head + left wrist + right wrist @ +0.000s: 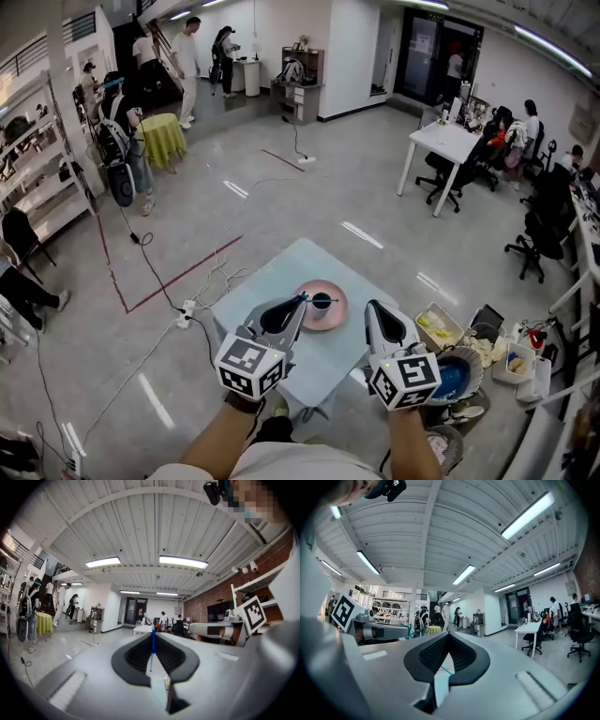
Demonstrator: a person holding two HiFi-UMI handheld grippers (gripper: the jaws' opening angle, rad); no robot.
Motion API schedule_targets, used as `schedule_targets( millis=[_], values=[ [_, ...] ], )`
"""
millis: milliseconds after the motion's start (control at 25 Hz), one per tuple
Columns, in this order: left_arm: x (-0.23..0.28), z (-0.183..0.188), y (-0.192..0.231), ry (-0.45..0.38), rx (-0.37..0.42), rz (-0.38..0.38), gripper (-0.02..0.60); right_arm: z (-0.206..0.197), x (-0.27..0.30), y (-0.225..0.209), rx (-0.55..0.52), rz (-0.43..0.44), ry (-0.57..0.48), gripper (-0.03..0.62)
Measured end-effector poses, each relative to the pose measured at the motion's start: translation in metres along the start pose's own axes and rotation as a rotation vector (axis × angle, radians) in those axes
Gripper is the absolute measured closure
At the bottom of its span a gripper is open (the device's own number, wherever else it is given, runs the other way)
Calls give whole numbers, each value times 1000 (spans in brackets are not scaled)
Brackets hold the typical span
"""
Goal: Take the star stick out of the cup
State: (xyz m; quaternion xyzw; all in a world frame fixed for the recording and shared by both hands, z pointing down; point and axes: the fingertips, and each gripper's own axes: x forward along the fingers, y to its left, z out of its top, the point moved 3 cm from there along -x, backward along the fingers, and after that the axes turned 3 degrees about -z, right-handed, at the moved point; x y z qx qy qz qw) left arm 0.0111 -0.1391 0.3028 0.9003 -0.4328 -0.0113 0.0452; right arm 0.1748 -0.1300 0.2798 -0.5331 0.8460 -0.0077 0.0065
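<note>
A small dark cup [321, 301] stands on a pink plate [336, 316] on a light-blue table [272, 281]. My left gripper [301, 300] hovers just left of the cup, shut on the thin blue star stick [153, 644], which runs upright between the pads with its lower end free. In the right gripper view the teal star [408, 631] pokes out past the left gripper [375, 631]. My right gripper [372, 306] hangs to the right of the plate, shut with nothing in it [448, 634]. It also appears in the left gripper view as the right gripper [211, 630].
On the floor right of the table lie a blue basin [452, 377] and bins with clutter [437, 328]. Cables and a power strip [186, 309] lie on the floor to the left. A white desk [445, 145] with office chairs and several people stand farther off.
</note>
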Motion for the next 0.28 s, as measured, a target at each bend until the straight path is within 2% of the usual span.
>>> schedule_targets(
  millis=[280],
  values=[
    [10,1,0,2,8,-6,561,-1,4,-7,2,-2,-4,588]
  ],
)
